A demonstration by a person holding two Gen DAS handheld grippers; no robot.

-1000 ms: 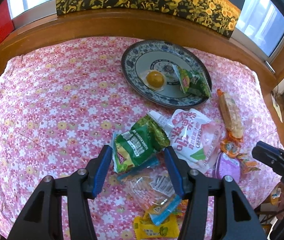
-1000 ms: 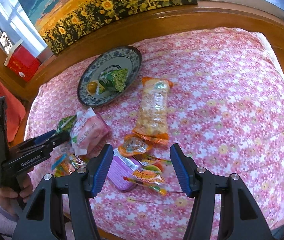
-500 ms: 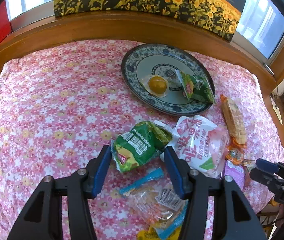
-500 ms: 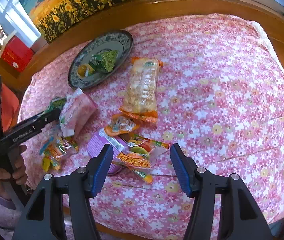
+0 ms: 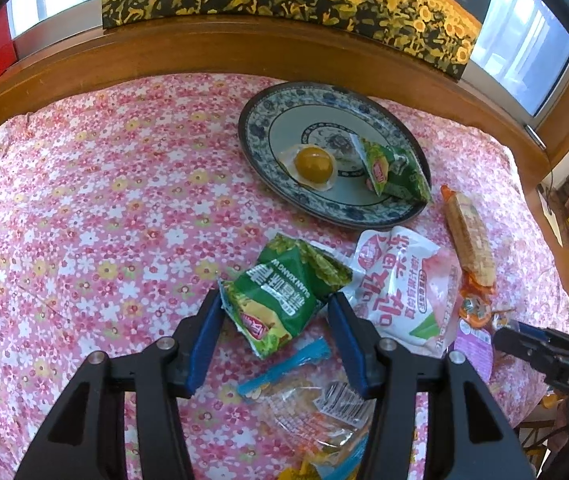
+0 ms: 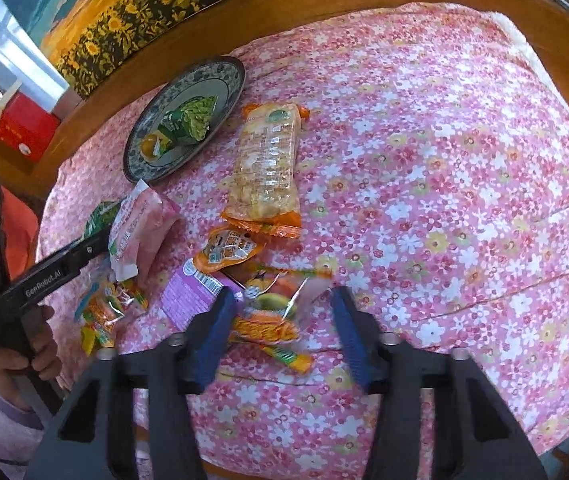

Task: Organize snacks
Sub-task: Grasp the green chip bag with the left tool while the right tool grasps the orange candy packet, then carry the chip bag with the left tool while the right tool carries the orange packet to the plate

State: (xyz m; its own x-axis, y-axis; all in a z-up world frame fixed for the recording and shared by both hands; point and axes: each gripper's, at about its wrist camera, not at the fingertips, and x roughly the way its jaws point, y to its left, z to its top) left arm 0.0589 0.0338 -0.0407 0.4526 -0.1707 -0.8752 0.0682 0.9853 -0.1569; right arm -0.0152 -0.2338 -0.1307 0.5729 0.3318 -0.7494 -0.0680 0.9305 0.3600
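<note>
Two packets are being taken at once. Between the left claw's [image 5: 274,320] blue pads sits a green snack bag [image 5: 284,300], puffy and crumpled, its long axis running from low near the left pad up and away toward the right pad's far side, printed end nearest the camera. Both pads look to touch the bag's edges, so I judge it gripped, though lightly. Between the right claw's [image 6: 282,320] pads lies an orange candy packet [image 6: 272,320], flat on the cloth, long axis slanting from beyond the left pad down toward the right. Its jaws have just been closing with the packet between them; the left pad seems to meet the wrapper, the right pad is blurred and I cannot tell whether it presses.

To do this step well, each claw should close on the body of its packet, not the thin crimped seam, and lift straight up so neighbours are not dragged: a purple pack [image 6: 200,300] lies just left of the right claw, a white-and-pink pouch [image 5: 404,292] just right of the left claw, a clear wrapper [image 5: 316,408] beneath it.

Beyond both claws stands a blue-patterned plate [image 5: 260,120] already holding another green bag [image 5: 392,168] and a yellow jelly [image 5: 314,162]; likely the destination
</note>
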